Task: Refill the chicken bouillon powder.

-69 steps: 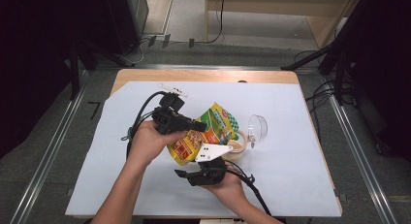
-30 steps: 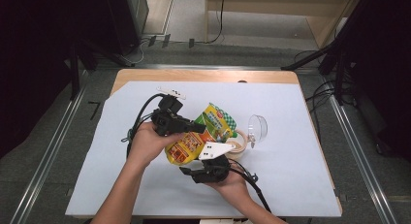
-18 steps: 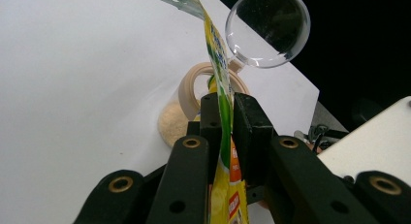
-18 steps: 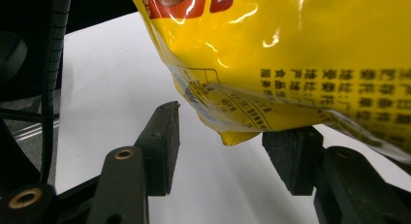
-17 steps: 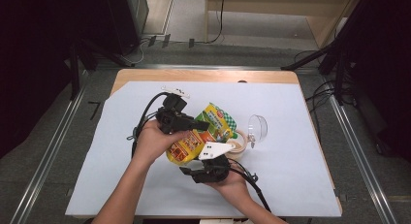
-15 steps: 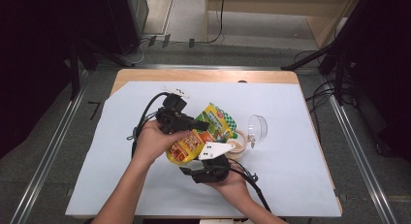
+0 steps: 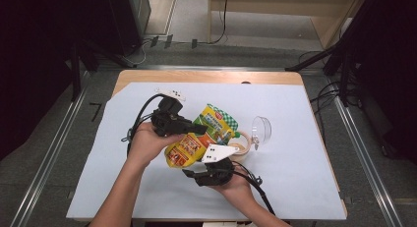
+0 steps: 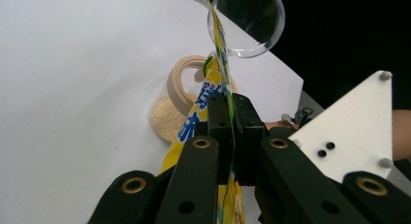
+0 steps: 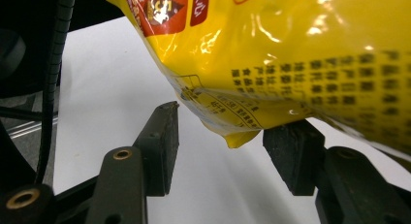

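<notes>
Since 2.3 s ago, we note the yellow snack pouch (image 7: 199, 135) has tipped a little further over the beige jar (image 7: 240, 147), and our left gripper (image 7: 194, 129) has shifted slightly. Pouch sits tilted above mid-table, its lower corner between the right gripper's (image 9: 220, 149) wide-open jaws, which hold nothing. Left gripper jaws are clamped tight on the pouch's thin edge (image 8: 224, 93). Jar holds tan powder (image 8: 162, 118). Clear round lid (image 7: 261, 129) stands just beside the jar on the white table cover (image 7: 295, 183).
</notes>
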Tool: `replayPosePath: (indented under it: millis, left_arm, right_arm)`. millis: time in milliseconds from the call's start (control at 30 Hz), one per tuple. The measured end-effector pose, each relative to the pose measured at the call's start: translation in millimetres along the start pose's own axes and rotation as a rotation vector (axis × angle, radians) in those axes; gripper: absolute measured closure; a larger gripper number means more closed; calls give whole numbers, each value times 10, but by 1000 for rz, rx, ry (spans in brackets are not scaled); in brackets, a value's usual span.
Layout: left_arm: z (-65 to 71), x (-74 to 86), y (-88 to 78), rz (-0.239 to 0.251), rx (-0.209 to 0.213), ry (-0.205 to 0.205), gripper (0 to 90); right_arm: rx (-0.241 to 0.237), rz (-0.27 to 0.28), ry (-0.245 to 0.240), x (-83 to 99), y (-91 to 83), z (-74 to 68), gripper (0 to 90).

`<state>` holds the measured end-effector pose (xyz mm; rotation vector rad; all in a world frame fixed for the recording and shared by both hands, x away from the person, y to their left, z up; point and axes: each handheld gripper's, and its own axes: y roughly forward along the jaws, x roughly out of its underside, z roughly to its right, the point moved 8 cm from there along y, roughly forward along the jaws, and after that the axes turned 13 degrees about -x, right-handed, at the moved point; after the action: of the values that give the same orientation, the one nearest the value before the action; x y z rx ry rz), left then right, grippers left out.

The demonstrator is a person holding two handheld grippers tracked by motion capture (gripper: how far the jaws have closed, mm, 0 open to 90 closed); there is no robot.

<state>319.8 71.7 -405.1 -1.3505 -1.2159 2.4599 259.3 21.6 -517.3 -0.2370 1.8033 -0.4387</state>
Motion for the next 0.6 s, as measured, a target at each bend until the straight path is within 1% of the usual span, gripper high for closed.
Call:
replayPosePath:
  millis: [67, 233, 400, 500, 600]
  left_arm:
    - [-4, -3, -41, 10, 10, -6, 891]
    - [-28, -9, -107, 23, 14, -15, 892]
    - [-69, -3, -170, 34, -3, -19, 891]
    - [-113, 4, -207, 43, -12, -30, 891]
    - [-154, 4, -253, 59, -17, -50, 891]
  right_arm:
    - [-1, 3, 5, -9, -19, -6, 485]
    - [-1, 13, 22, -49, -63, -19, 486]
    - [-3, 19, 32, -84, -107, -44, 483]
    - [-3, 17, 37, -91, -135, -44, 480]
    - [-9, 2, 47, -78, -144, -41, 474]
